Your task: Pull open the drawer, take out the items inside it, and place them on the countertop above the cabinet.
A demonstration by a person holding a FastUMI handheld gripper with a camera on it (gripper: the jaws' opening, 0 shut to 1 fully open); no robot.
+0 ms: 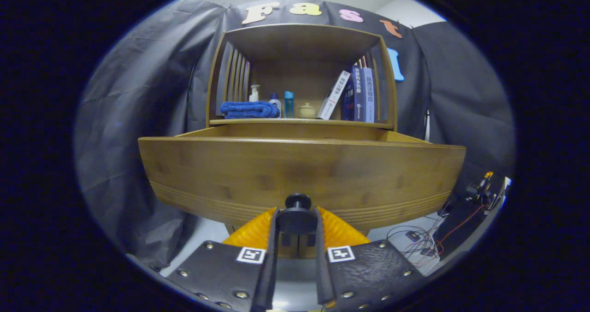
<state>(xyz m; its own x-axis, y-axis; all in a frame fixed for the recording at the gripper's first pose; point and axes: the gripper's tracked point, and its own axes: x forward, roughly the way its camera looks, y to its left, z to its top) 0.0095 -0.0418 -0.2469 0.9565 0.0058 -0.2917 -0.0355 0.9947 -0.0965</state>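
Observation:
A wooden drawer stands pulled well out of the cabinet, its broad front panel just ahead of my fingers. Its round dark knob sits between my two fingers, and my gripper is shut on it, one finger pressing each side. The drawer's inside is hidden behind the front panel, so whatever lies in it cannot be seen. Beyond the drawer is the cabinet's countertop shelf.
On the shelf lie a folded blue towel, a pump bottle, two small bottles, a little lidded pot and several leaning books. Cables and small devices lie on the floor to the right.

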